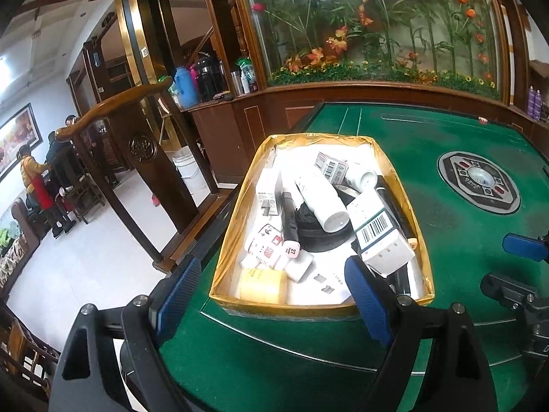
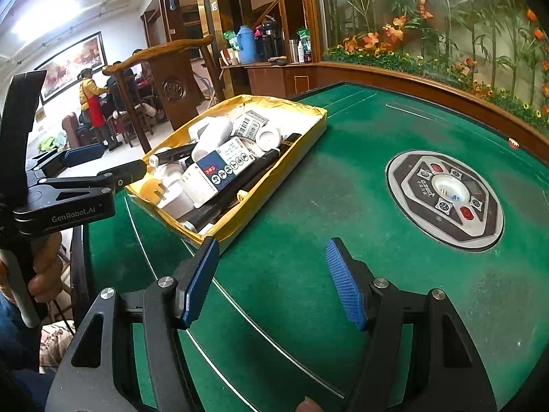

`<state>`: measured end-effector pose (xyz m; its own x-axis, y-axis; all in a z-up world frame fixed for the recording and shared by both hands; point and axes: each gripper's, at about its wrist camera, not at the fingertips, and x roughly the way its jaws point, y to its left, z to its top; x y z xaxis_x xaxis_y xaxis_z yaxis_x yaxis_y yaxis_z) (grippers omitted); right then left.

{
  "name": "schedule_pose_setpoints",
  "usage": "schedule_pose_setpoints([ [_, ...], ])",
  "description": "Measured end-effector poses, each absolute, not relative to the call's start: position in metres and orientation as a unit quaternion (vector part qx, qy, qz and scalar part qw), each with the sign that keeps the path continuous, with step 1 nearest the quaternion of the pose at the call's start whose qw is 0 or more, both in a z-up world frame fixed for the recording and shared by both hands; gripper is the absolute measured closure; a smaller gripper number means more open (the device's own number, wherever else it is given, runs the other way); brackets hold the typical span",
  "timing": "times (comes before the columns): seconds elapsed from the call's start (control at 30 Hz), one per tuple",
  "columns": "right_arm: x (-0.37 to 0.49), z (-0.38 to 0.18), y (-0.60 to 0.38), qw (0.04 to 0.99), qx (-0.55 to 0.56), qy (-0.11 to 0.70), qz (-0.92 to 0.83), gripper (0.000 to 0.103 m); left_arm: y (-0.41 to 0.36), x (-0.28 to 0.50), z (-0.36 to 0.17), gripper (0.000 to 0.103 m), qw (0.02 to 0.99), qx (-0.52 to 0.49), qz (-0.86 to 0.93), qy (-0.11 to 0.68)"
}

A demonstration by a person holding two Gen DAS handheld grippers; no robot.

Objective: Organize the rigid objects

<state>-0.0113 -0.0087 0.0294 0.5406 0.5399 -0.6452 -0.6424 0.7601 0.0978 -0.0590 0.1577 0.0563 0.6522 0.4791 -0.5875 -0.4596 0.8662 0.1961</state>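
Observation:
A shallow yellow cardboard tray [image 1: 233, 213] sits on the green felt table [image 1: 463, 213], full of rigid objects: a white bottle [image 1: 322, 199], a barcoded white box [image 1: 381, 237], a black pen with a pink cap [image 1: 290, 226], a tape roll [image 1: 262, 285] and small cartons. The tray also shows in the right wrist view [image 2: 274, 185]. My left gripper [image 1: 274, 295] is open and empty, hovering over the tray's near edge. My right gripper [image 2: 271, 281] is open and empty over bare felt, right of the tray. The left gripper also shows in the right wrist view [image 2: 103, 163].
A round control panel [image 2: 446, 195] is set in the table's centre. A wooden chair [image 1: 137, 158] stands at the table's left edge. A raised wooden rim [image 2: 446, 92] and a flower display run along the far side. People stand at far left.

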Motion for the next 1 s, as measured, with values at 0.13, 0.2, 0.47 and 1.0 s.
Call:
schedule_pose_setpoints([
  [0.13, -0.0118, 0.0293, -0.0093, 0.874, -0.075, 0.340, 0.339, 0.037, 0.1579, -0.0586, 0.0561, 0.017, 0.908, 0.016, 0.259, 0.328],
  [0.2, -0.0119, 0.0292, -0.0088, 0.874, -0.075, 0.341, 0.339, 0.037, 0.1573, -0.0583, 0.0559, 0.017, 0.908, 0.017, 0.260, 0.327],
  [0.47, -0.0122, 0.0285, -0.0075, 0.873, -0.074, 0.343, 0.340, 0.037, 0.1573, -0.0575, 0.0554, 0.017, 0.908, 0.015, 0.259, 0.329],
  [1.0, -0.0120, 0.0282, -0.0073, 0.873, -0.074, 0.342, 0.341, 0.037, 0.1604, -0.0574, 0.0545, 0.017, 0.907, 0.013, 0.262, 0.330],
])
